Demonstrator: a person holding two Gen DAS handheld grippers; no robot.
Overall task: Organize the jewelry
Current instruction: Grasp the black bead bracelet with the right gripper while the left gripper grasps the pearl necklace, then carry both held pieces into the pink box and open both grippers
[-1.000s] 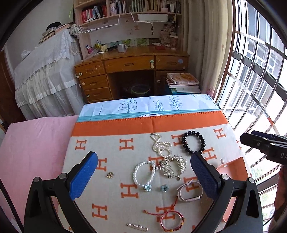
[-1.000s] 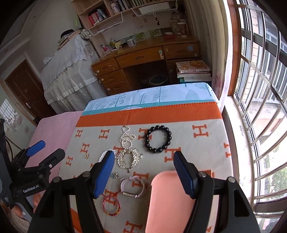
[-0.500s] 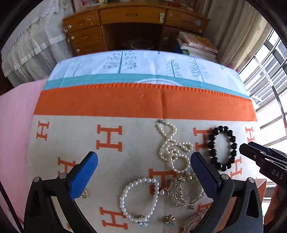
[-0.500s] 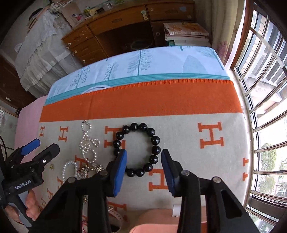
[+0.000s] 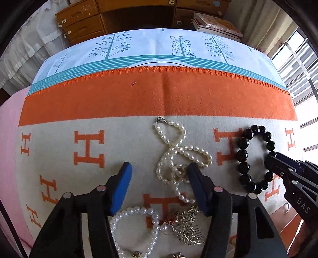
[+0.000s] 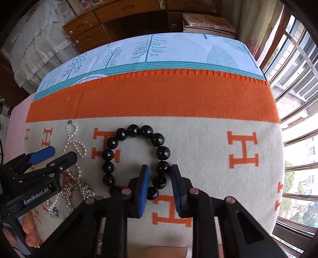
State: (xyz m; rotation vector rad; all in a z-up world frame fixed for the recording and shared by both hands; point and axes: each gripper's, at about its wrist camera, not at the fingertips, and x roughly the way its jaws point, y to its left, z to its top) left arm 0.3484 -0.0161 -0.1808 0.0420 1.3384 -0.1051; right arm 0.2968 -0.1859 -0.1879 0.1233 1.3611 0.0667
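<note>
A black bead bracelet [image 6: 137, 131] lies on the beige and orange H-pattern blanket [image 6: 208, 150]. My right gripper [image 6: 160, 168] points down at it with the near-side beads between its blue pads. Its jaws are closing, and a thin gap still shows beside the beads. A white pearl necklace [image 5: 174, 150] lies in loops to the left. My left gripper [image 5: 159, 178] straddles its lower loops; its jaws are closing, and the left pad stands well apart from the pearls. Each view catches the other gripper at its edge: the right gripper [image 5: 272, 156] and the left gripper [image 6: 63, 153].
A white pearl bracelet [image 5: 135, 228] and a gold leaf brooch [image 5: 188, 226] lie just behind the left fingers. A salmon-pink object [image 6: 165, 252] shows under the right gripper. Barred windows [image 6: 298, 99] run along the right; a wooden desk [image 5: 139, 12] stands beyond the bed.
Both grippers have come down close over the blanket and tipped downward. The right jaws have narrowed around the black bracelet's beads, and the left jaws have narrowed over the pearl necklace.
</note>
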